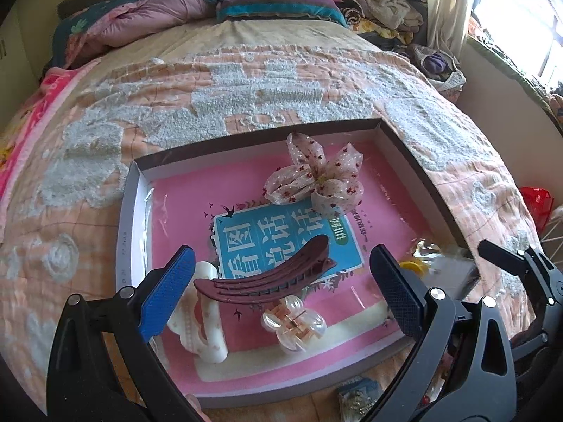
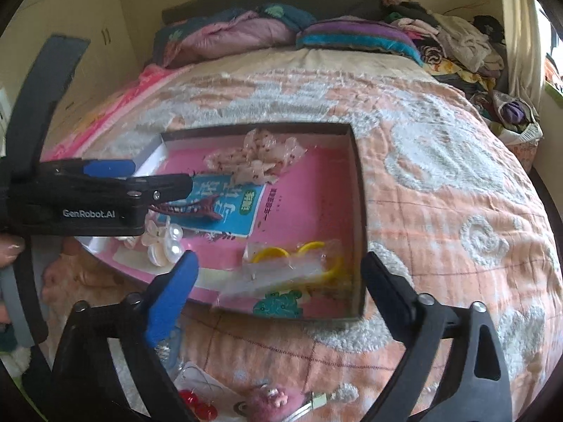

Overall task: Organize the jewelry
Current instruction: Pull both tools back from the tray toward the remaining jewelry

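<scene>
A shallow cardboard tray (image 1: 135, 190) lined with a pink book lies on the bedspread. It holds a sheer floral bow (image 1: 316, 176), a maroon banana clip (image 1: 264, 281), a clear claw clip (image 1: 292, 323) and a white claw clip (image 1: 200, 316). My left gripper (image 1: 281, 251) hangs open over the tray, and the maroon clip lies loose between its fingers. In the right wrist view my right gripper (image 2: 279, 256) is open above the tray's near right corner. A clear bag of yellow rings (image 2: 295, 263) rests there, untouched by the pads. The left gripper (image 2: 160, 174) shows at that view's left.
Loose trinkets lie on the bedspread in front of the tray: red beads (image 2: 197, 404) and a pink fuzzy piece (image 2: 271, 401). A teal card (image 2: 281, 304) sits in the tray's near corner. Pillows and piled clothes (image 2: 457, 42) fill the head of the bed. A fingertip (image 2: 10, 246) shows at far left.
</scene>
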`<control>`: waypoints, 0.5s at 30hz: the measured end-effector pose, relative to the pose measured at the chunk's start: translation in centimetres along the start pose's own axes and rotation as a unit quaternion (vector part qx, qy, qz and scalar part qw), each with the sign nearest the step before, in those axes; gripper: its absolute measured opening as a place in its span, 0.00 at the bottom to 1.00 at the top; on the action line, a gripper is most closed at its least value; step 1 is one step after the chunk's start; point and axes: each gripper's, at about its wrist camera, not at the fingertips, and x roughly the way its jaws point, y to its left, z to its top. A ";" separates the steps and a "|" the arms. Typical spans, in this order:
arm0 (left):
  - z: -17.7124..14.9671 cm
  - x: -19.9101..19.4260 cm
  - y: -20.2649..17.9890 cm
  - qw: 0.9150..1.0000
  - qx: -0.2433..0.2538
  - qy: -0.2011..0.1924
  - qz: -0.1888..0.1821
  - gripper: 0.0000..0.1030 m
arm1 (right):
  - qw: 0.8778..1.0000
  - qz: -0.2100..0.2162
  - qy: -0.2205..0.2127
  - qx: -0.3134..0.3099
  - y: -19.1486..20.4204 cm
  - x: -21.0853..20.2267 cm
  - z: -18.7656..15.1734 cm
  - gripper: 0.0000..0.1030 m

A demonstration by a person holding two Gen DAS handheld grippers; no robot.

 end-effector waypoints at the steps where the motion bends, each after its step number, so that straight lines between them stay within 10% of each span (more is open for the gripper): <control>1: 0.0 -0.3 -0.1 1.000 0.001 -0.002 0.000 0.90 | 1.000 0.000 -0.005 0.000 -0.1 -0.6 -0.1 0.92; 15: -0.1 -4.2 -1.8 0.999 0.006 -0.033 0.002 0.90 | 0.998 -0.013 -0.049 0.021 -1.5 -8.2 -1.4 0.94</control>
